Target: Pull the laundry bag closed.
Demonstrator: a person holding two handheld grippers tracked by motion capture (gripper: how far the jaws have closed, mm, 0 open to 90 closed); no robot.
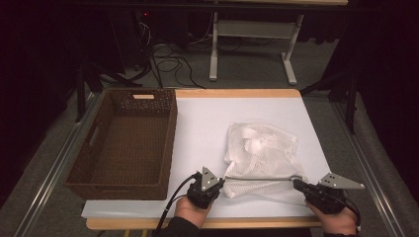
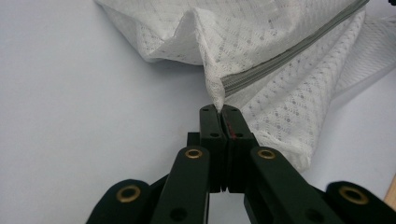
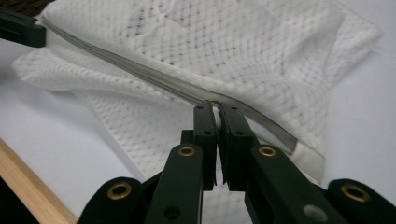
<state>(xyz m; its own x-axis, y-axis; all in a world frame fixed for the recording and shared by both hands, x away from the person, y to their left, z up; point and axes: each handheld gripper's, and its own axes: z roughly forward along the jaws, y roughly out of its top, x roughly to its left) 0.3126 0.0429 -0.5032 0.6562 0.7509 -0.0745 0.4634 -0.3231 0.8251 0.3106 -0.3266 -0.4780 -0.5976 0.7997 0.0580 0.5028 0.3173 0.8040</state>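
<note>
at the near edge of the table [image 1: 237, 93], the left gripper [image 1: 221, 180] is held by the person's left hand [image 1: 190, 210], and its jaws are seen clamped together on the corner of a white mesh bag [image 1: 264, 153]. in the left gripper view, the bag's corner fabric [image 2: 215, 95] is pinched between the closed jaws, right at the end of the grey zipper [image 2: 289, 51], which runs away up and to the right. the right gripper [image 1: 296, 183] is held by the right hand [image 1: 341, 222] at the near right of the table, with its grey plate [image 1: 341, 181] on top. in the right gripper view, its jaws are seen closed on a small zipper pull [image 3: 215, 105] sitting on the zipper line, with the mesh spread out behind it and the other gripper's black jaw [image 3: 21, 29] at the upper left. between the two grippers, the zipper is stretched in a straight line along the bag's near side. the bag lies on a white sheet [image 1: 207, 123] covering the table, right of centre, with its bulk crumpled farther back. to the left of the bag, well apart from it, a brown woven basket [image 1: 99, 148] rests on the table's left side. beyond the table, cables [image 1: 168, 64] and a white frame [image 1: 252, 44] are seen on the floor.
</note>
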